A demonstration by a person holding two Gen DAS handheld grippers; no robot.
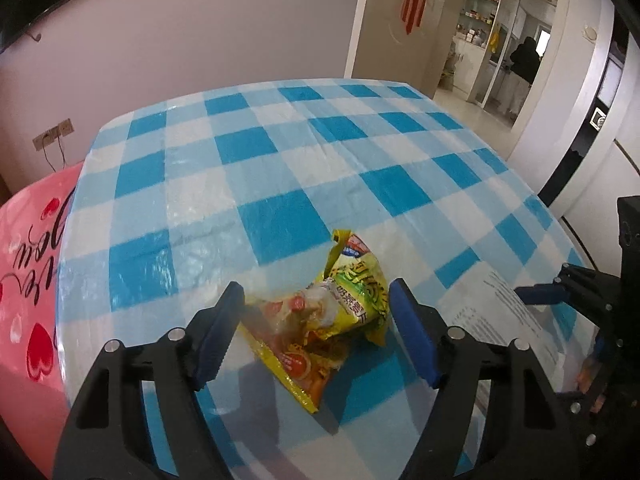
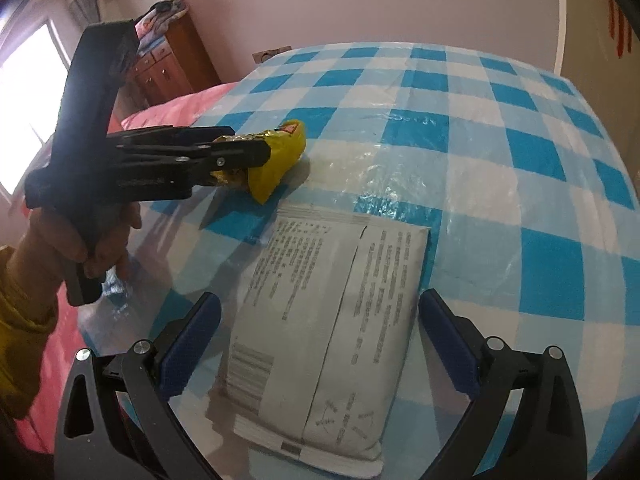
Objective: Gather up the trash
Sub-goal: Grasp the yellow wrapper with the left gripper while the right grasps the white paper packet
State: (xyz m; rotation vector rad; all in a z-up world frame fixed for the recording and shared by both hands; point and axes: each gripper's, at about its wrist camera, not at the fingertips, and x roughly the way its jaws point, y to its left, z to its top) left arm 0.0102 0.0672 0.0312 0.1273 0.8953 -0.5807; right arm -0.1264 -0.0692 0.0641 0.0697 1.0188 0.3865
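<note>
Yellow snack wrapper (image 1: 320, 320), crumpled, lies on the table (image 1: 280, 152) near its front edge, on the blue-and-white checked cloth under clear plastic. My left gripper (image 1: 316, 300) straddles it: one blue pad on each side, jaws apart, and the left wrist view shows a gap between pads and wrapper on both sides. From the right wrist view the same gripper (image 2: 256, 156) comes in from the left, my left hand (image 2: 92, 236) around its handle, yellow sleeve (image 2: 20, 320) at the wrist.

A white packet (image 2: 320, 320) with grey print lies flat just beside the wrapper, nearer the table's edge. My right gripper (image 2: 320, 340) is spread wide over it, pads (image 2: 192, 336) standing clear of either long edge, nothing held.

Pink bedding (image 1: 28, 300) with red hearts sits beyond the table's left side.
</note>
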